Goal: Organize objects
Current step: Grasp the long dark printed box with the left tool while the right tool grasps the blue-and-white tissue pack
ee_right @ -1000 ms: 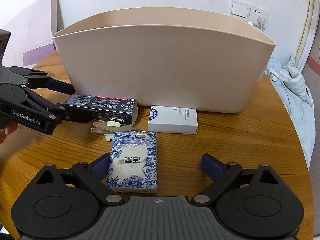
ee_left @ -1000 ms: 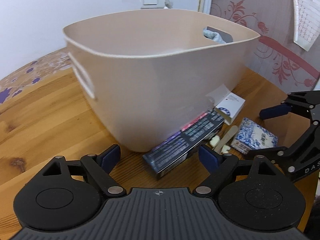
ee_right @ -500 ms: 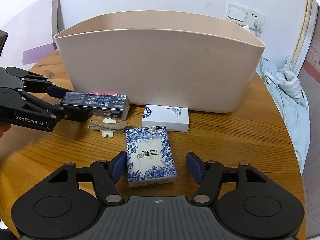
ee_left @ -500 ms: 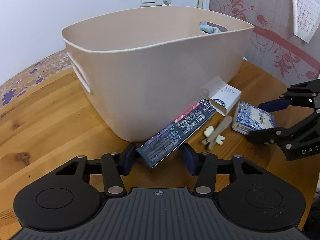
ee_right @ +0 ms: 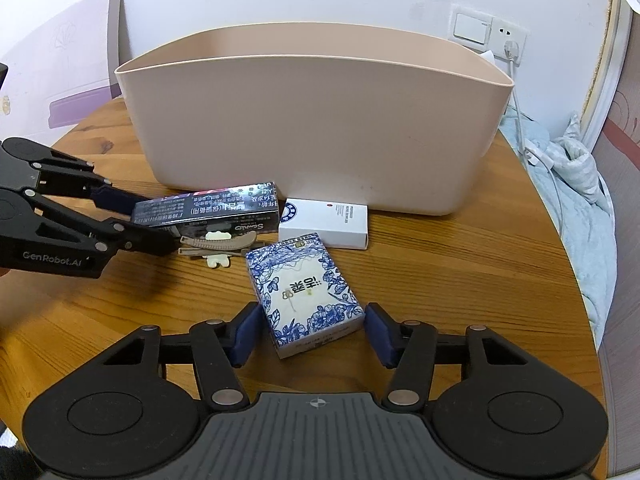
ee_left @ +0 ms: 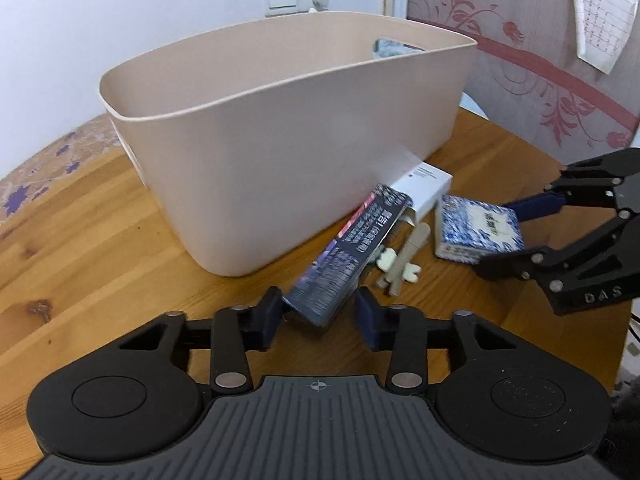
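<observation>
A beige basket (ee_left: 300,160) stands on the round wooden table (ee_left: 100,248). In front of it, my left gripper (ee_left: 319,314) is shut on the near end of a long dark box (ee_left: 352,248), which is tilted up off the wood. The jaws of my right gripper (ee_right: 313,334) are closing on a blue-and-white tissue pack (ee_right: 304,288), and both pads touch its sides. Between the two lie a tan hair clip (ee_right: 218,242) and a white box (ee_right: 328,220) against the basket wall (ee_right: 320,128). The left gripper (ee_right: 148,220) comes in from the left.
The table edge curves away on the right, with a pale blue cloth (ee_right: 576,168) below it. A white cable (ee_right: 520,120) hangs from a wall socket (ee_right: 508,36) behind the basket. Bare wood lies left of the basket.
Both grippers went from wide open to closed around their objects. The dark box came up at one end and swung away from the basket. The tissue pack turned slightly between the right pads.
</observation>
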`<action>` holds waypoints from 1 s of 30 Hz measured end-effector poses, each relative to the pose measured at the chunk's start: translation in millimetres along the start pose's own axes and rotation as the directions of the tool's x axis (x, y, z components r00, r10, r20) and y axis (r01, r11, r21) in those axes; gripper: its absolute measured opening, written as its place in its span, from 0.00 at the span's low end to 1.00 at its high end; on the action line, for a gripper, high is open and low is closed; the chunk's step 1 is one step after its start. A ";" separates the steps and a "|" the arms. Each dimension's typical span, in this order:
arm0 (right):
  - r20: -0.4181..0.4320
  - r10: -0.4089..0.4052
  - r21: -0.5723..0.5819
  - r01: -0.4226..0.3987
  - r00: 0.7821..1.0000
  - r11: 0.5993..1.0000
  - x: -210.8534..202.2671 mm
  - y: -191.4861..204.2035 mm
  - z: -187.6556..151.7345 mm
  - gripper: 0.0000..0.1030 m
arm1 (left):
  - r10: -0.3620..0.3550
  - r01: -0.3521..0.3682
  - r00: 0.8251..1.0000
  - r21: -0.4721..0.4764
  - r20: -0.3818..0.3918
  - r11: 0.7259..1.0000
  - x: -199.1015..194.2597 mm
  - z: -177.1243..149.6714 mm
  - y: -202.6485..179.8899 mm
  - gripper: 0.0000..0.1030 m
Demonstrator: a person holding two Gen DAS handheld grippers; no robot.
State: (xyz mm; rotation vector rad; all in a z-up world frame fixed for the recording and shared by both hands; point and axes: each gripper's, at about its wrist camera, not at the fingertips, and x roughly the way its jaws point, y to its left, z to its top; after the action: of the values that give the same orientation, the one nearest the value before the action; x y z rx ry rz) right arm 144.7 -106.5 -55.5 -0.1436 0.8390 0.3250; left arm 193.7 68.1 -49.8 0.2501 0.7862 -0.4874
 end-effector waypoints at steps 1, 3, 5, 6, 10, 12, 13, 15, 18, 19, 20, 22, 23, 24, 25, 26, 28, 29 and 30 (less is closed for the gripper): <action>0.001 0.001 -0.001 -0.001 1.000 1.000 0.3 0.1 0.3 0.63 | 0.000 0.000 1.000 -0.008 0.006 1.000 0.8 1.3 0.8 0.50; 0.003 0.006 -0.002 -0.006 1.000 1.000 1.7 0.1 1.1 0.67 | -0.010 0.011 1.000 -0.013 0.013 1.000 2.4 4.7 1.7 0.51; 0.004 0.007 -0.005 -0.007 1.000 1.000 4.4 0.6 2.6 0.74 | -0.025 0.025 0.999 -0.001 0.021 1.000 5.3 8.5 0.2 0.51; 0.005 0.008 -0.008 -0.008 1.000 1.000 6.2 0.8 3.3 0.75 | -0.028 0.027 0.999 0.006 0.021 1.000 6.6 10.3 -1.0 0.51; 0.008 0.005 -0.013 -0.005 1.000 1.000 11.9 0.7 8.1 0.75 | -0.056 0.056 0.998 0.019 0.013 0.998 14.4 15.1 -3.9 0.51; 0.010 0.005 -0.016 -0.005 1.000 1.000 13.3 0.4 9.8 0.75 | -0.061 0.061 0.998 0.028 0.014 0.998 15.6 15.6 -6.4 0.47; 0.011 0.006 -0.014 -0.006 1.000 1.000 13.2 0.0 10.2 0.71 | -0.067 0.066 0.998 0.036 0.019 0.997 15.3 14.6 -7.4 0.46; 0.015 0.011 -0.013 -0.011 1.000 1.000 12.0 -0.6 9.4 0.62 | -0.078 0.077 0.997 0.049 0.020 0.996 13.3 13.2 -10.1 0.42; 0.022 0.013 -0.008 -0.013 1.000 1.000 9.0 -1.3 8.0 0.50 | -0.091 0.090 0.996 0.059 0.020 0.994 8.6 10.0 -12.1 0.37; 0.024 0.015 -0.004 -0.015 1.000 1.000 8.2 -2.2 7.3 0.49 | -0.093 0.091 0.996 0.060 0.020 0.994 6.4 8.7 -12.2 0.36; 0.027 0.017 0.004 -0.017 0.999 1.000 7.6 -3.6 6.6 0.48 | -0.094 0.093 0.995 0.059 0.020 0.994 4.2 7.3 -12.1 0.34; 0.032 0.020 0.019 -0.021 0.999 1.000 5.9 -5.7 5.6 0.45 | -0.106 0.105 0.994 0.055 0.023 0.993 -0.1 3.9 -12.5 0.31; 0.032 0.021 0.023 -0.022 0.999 0.999 5.3 -6.0 5.5 0.44 | -0.112 0.111 0.993 0.053 0.022 0.992 -2.2 2.1 -12.3 0.29; 0.031 0.024 0.027 -0.025 0.999 0.999 4.6 -6.7 5.5 0.44 | -0.120 0.119 0.993 0.053 0.019 0.992 -4.8 -0.4 -11.9 0.26; 0.031 0.028 0.029 -0.029 0.999 0.999 4.3 -6.7 5.2 0.43 | -0.126 0.126 0.992 0.053 0.012 0.991 -6.0 -1.3 -13.7 0.25; 0.032 0.026 0.029 -0.027 0.999 0.999 3.8 -6.1 4.8 0.43 | -0.125 0.124 0.992 0.052 0.006 0.991 -7.4 -1.9 -15.3 0.24; 0.033 0.025 0.024 -0.025 0.999 0.999 3.0 -4.8 3.9 0.43 | -0.120 0.119 0.993 0.052 0.007 0.992 -10.1 -3.4 -17.3 0.24; 0.036 0.023 0.028 -0.025 0.999 0.999 2.5 -5.1 3.7 0.43 | -0.122 0.121 0.993 0.048 0.010 0.991 -12.0 -4.1 -17.4 0.23; 0.038 0.023 0.032 -0.025 0.999 0.999 2.0 -5.3 3.5 0.43 | -0.123 0.122 0.992 0.044 0.013 0.992 -13.0 -4.2 -17.5 0.23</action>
State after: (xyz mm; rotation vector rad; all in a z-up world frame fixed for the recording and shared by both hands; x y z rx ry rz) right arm 150.2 -110.1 -54.7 -0.0971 0.8086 0.3357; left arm 174.4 58.9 -43.8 0.2390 0.7791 -0.6219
